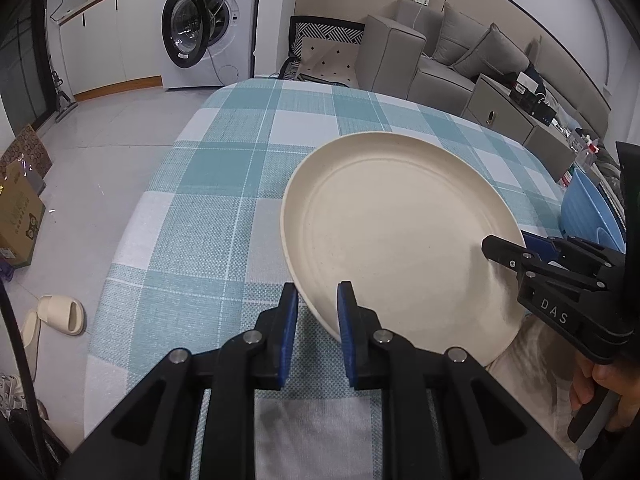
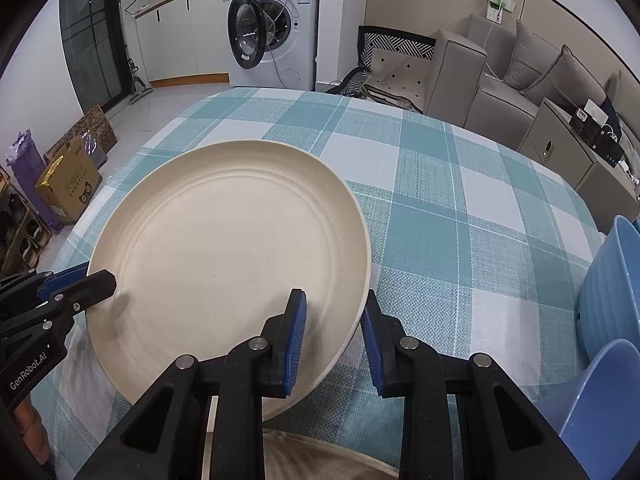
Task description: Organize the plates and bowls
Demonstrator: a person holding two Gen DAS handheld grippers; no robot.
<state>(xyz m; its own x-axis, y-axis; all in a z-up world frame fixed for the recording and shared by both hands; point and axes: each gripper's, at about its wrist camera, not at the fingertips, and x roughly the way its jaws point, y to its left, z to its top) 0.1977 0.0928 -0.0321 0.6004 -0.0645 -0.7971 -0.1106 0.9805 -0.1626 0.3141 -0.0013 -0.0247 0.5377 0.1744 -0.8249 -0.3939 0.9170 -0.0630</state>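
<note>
Checked tablecloth (image 1: 208,208) under tilted cream plate (image 1: 400,232), both grippers' fingers (image 1: 346,320) clamped on opposite rims.

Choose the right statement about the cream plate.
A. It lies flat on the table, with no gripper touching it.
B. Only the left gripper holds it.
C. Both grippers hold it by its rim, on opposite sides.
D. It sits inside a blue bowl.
C: the left gripper clamps the rim of the plate on one side, and the right gripper clamps the opposite side.
</note>
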